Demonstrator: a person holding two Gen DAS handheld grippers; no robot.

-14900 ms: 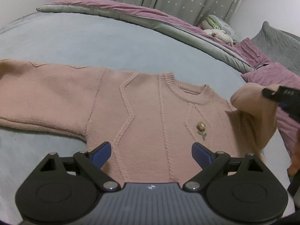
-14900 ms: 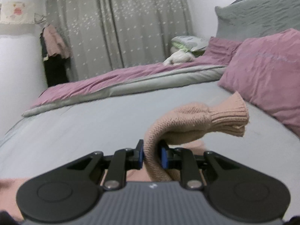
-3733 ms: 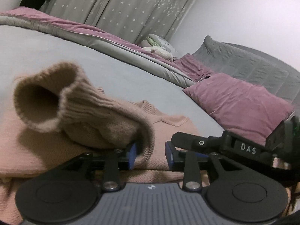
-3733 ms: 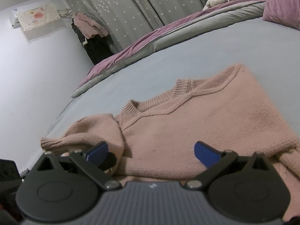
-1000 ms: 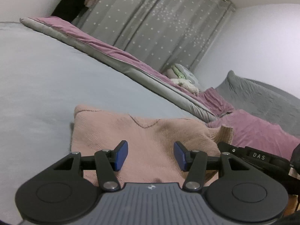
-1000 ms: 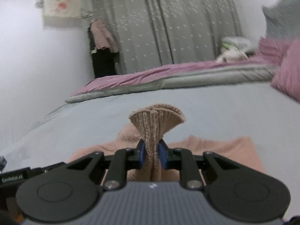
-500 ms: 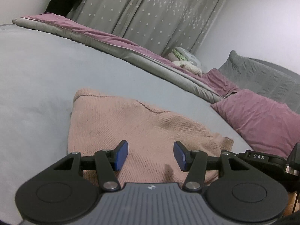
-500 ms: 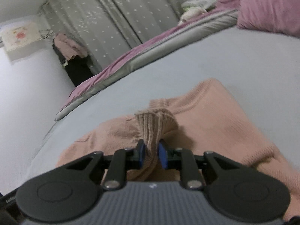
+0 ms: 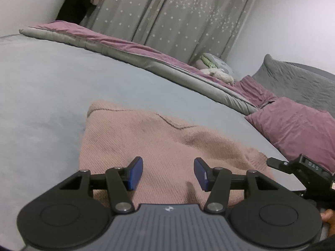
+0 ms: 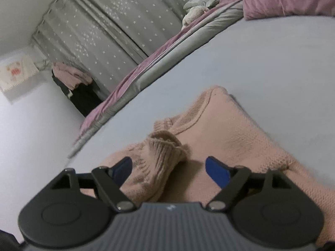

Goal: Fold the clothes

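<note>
Fingers (image 10: 125, 166) apart beside sweater cuff (image 10: 165, 146)

grey star-dotted curtains (image 9: 178, 16) hang behind a bed (image 9: 41, 79) with mauve pillows (image 9: 297, 129).

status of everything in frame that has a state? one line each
Pink knit sweater: folded, lying flat on the grey-blue bed sheet.
Ribbed sleeve cuff: released, lying on the sweater between the open jaws, no pad pressing it.
Right gripper: open, jaws have just been opening.
Left gripper: open, nothing held, over the sweater.
Grey star-print curtains: drawn closed.
</note>
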